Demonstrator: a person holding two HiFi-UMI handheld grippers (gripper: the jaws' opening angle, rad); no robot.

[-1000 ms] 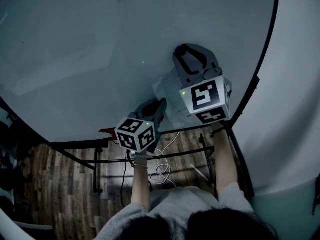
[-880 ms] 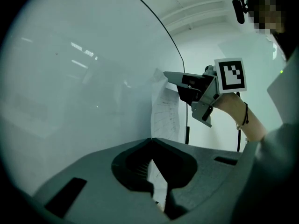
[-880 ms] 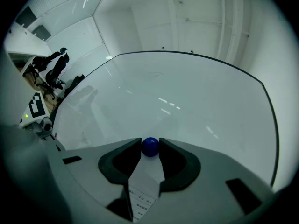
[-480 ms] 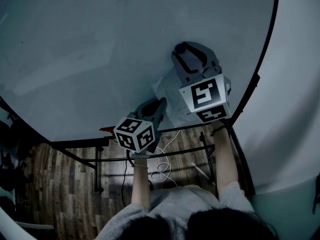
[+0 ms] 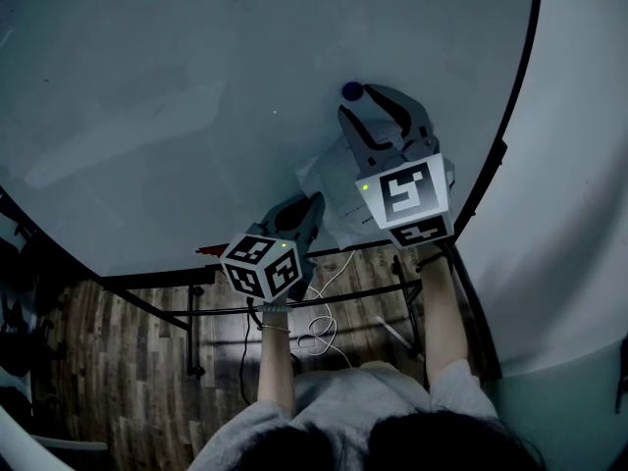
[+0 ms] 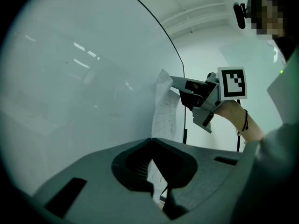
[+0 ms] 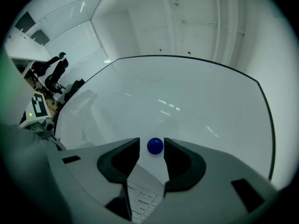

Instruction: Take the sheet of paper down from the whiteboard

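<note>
A white printed sheet of paper [image 5: 329,180] hangs on the whiteboard [image 5: 196,96] under a round blue magnet [image 5: 351,90]. My right gripper [image 5: 365,98] points at the sheet's top. Its jaws are opening, and the magnet [image 7: 155,146] sits between the tips with a thin gap on each side. My left gripper [image 5: 312,204] is shut on the sheet's lower edge. In the left gripper view the paper [image 6: 166,111] runs up from between the closed tips [image 6: 150,140] toward the right gripper [image 6: 187,90].
The whiteboard's black frame edge [image 5: 510,135] runs close on the right, with a pale wall beyond it. Below the board are its metal stand [image 5: 294,310] and white cables [image 5: 316,340] on a wooden floor. Office chairs [image 7: 56,66] stand far left.
The right gripper's jaws have spread wider, and the blue magnet, hidden before, now shows at their tips. The left gripper has stayed in place on the paper.
</note>
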